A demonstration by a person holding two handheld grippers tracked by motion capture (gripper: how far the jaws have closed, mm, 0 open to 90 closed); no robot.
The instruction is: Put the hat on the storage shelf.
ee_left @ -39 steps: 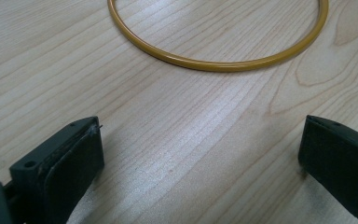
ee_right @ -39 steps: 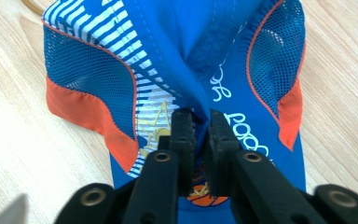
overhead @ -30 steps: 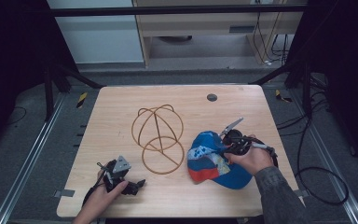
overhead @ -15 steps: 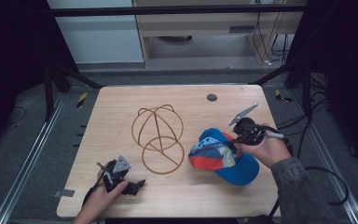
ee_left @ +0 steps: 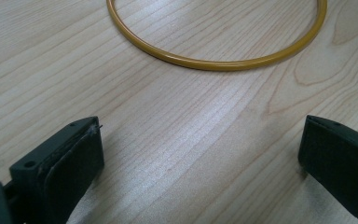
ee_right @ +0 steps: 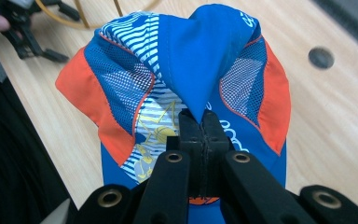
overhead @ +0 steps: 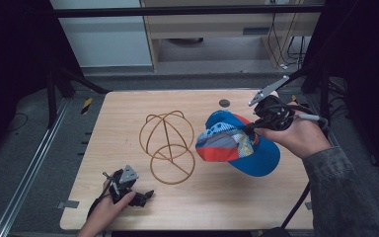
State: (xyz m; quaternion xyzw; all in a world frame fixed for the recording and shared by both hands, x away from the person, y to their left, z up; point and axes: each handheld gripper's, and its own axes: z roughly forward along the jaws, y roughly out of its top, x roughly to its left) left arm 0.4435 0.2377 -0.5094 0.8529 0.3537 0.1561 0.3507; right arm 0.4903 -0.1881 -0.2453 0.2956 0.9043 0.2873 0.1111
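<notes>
A blue, orange and striped cap (overhead: 237,143) hangs above the right side of the table, lifted off the wood. My right gripper (overhead: 254,126) is shut on a fold of its blue crown fabric (ee_right: 200,105). A yellow wire hat stand (overhead: 168,143) with a round base ring (ee_left: 214,63) stands at the table's middle, just left of the cap. My left gripper (overhead: 145,195) rests near the front left edge, jaws wide open on bare wood, with the ring a short way ahead of them.
The wooden table (overhead: 128,113) has a small dark round hole (overhead: 224,103) at its back right. Metal frame posts and cables stand around the table; a shelf unit lies beyond the far edge.
The right gripper has lifted the cap off the table and carried it up and toward the back right. The left gripper has stayed put.
</notes>
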